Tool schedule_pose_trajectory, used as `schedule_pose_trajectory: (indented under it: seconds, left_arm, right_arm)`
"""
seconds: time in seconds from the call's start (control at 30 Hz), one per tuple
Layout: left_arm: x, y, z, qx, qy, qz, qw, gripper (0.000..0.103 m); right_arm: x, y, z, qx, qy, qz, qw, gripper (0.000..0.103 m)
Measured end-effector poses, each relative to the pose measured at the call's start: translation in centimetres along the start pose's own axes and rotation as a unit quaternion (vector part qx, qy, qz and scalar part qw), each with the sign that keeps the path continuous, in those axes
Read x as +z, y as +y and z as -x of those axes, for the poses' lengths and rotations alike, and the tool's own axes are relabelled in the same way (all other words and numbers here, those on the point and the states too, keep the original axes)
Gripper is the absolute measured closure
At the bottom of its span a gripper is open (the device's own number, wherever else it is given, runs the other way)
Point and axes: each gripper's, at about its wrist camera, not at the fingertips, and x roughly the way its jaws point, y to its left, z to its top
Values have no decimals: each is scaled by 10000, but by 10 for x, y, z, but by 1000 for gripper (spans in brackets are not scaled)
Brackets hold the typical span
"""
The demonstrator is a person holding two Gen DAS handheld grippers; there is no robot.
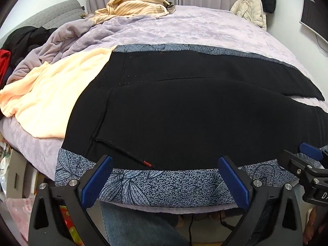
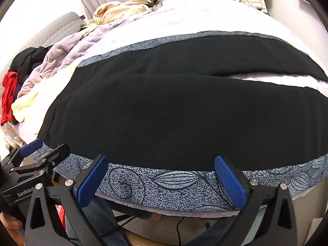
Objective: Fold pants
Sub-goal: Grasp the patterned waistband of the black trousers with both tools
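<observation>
Jaws wide; black pants (image 1: 184, 112) flat on patterned cloth (image 1: 174, 182), bed (image 1: 184, 28).

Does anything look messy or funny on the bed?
The black pants lie flat on the blue patterned cloth. By the left edge, a small red tag shows at a flipped-up corner. Further back, a striped yellow garment sits in a crumpled heap. Both grippers are open and empty.

White lettering "GenRobot", its last letters partly cut off, stands on the black body of the left gripper (image 2: 30, 149), seen at 8 o'clock in the right wrist view. In the left wrist view, at 4 o'clock, the right gripper (image 1: 307, 153) bears only "DA". The small red tag (image 1: 147, 163) on the pants (image 1: 184, 112) is unreadable.
</observation>
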Motion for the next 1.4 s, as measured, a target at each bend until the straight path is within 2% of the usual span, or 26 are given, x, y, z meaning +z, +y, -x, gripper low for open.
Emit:
schedule_pose_trajectory:
  seconds: [0.67, 0.97, 1.4]
  left_arm:
    - [-11, 3, 3, -42, 66, -21, 10000, 0]
    - [-18, 20, -1, -29, 155, 297, 9994, 0]
    - [-31, 36, -2, 61, 198, 413, 9989, 0]
  right_arm:
    - [-4, -6, 0, -50, -18, -129, 9999, 0]
    - [-6, -8, -2, -164, 85, -200, 9996, 0]
    - [-8, 7, -2, -292, 139, -26, 9995, 0]
